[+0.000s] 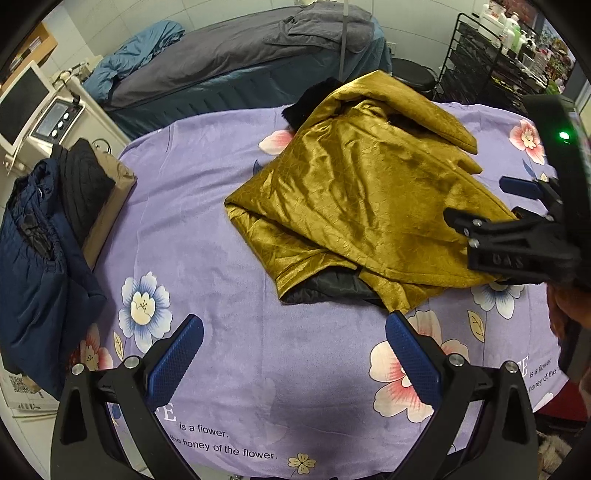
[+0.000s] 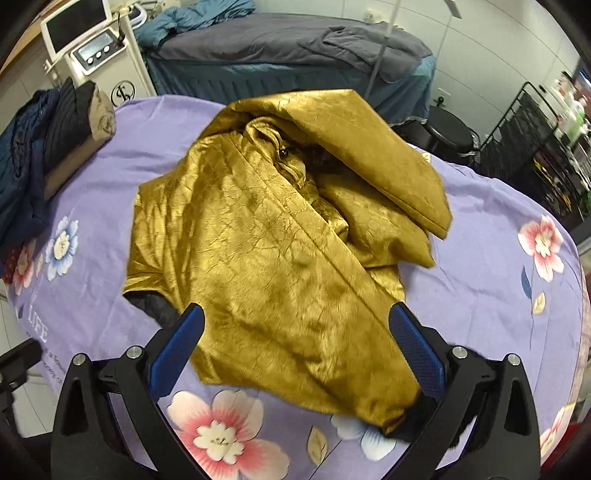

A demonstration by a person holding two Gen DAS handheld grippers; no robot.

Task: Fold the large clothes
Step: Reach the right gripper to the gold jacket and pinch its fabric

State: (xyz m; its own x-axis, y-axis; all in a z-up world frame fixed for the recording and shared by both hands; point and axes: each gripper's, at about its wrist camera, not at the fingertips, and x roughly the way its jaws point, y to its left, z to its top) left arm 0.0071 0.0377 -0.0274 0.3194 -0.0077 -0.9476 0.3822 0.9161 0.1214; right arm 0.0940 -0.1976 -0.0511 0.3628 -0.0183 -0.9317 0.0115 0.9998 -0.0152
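- At the far left edge of the desk lies a dark blue jacket (image 1: 33, 266), with a black folded garment (image 1: 86, 184) leaning on a brown box (image 1: 114, 206) beside it.
- Between this pile and the gold coat there is a wide bare strip of the purple flowered sheet (image 1: 207, 258).
- The left hand-held gripper (image 1: 293, 354) hovers over the near part of the sheet, its blue pads (image 1: 175, 360) spread wide and holding nothing; the coat hem is just ahead of its right finger.
- The gold coat (image 2: 280, 236) lies crumpled in the middle of the desk, partly folded, one sleeve (image 2: 388, 162) laid across the top, and black lining (image 1: 332, 288) shows at the near hem.
- The right hand-held gripper (image 2: 295, 350) is at the coat's near right corner, fingers spread; the fabric lies between them, and the corner touches the right pad (image 2: 417, 350).
- To the right of the coat, more bare sheet runs to the desk edge.
- Behind the desk stand a white machine with a screen (image 2: 79, 33), a bed with grey cover (image 2: 280, 40), a black stool (image 2: 448, 129) and a black wire rack (image 1: 487, 62) with bottles.
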